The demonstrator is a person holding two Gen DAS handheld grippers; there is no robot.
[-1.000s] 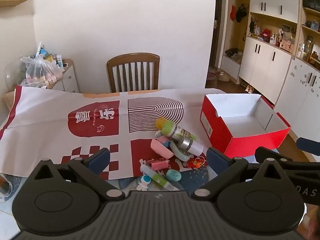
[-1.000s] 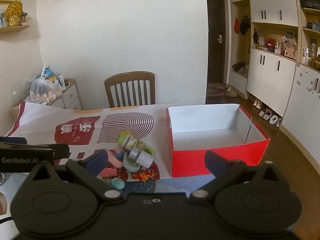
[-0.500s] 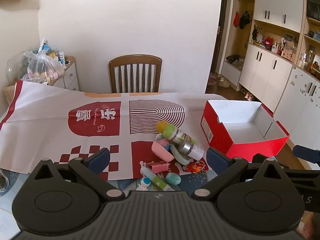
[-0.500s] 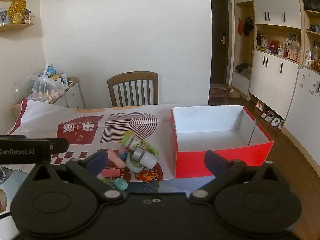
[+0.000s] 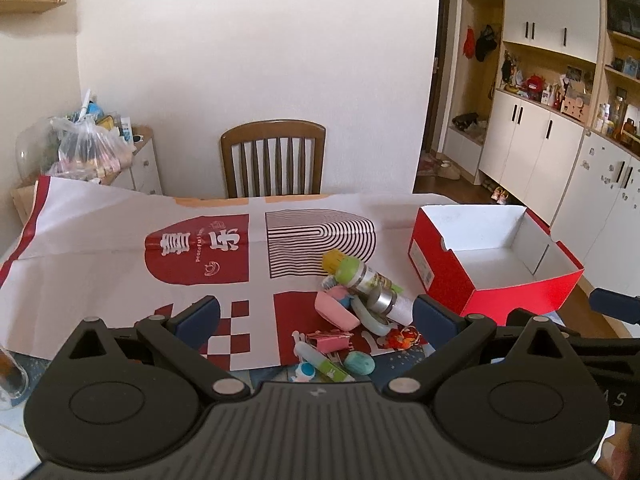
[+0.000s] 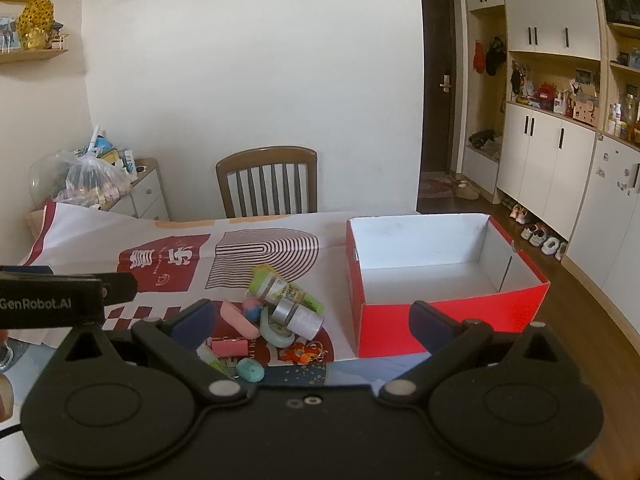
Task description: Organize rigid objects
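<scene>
— Since the red box [image 6: 448, 322] stood with nothing inside it, how much of the tidying had been done?

— None that showed. Its white floor was bare in both views, and every small thing lay in one heap on the patterned paper [image 5: 120, 248] covering the worktop, just left of the box.

— What made up the heap?

— A green-capped bottle [image 5: 362, 276] lay across a silver-banded bottle [image 6: 298, 318], with a roll of tape [image 6: 276, 332] under them. A pink eraser [image 5: 336, 312] sat to their left; nearer were a pink binder clip [image 5: 328, 340], a teal oval piece [image 6: 250, 370] and an orange charm [image 6: 300, 354].

— And the tools?

— The left gripper [image 5: 316, 312] and the right gripper [image 6: 310, 318] both hovered short of the heap, fingers spread wide and holding nothing — neither touched an object.

— So what remained?

— By my reckoning everything: each piece had yet to be picked up and placed in the box.
</scene>
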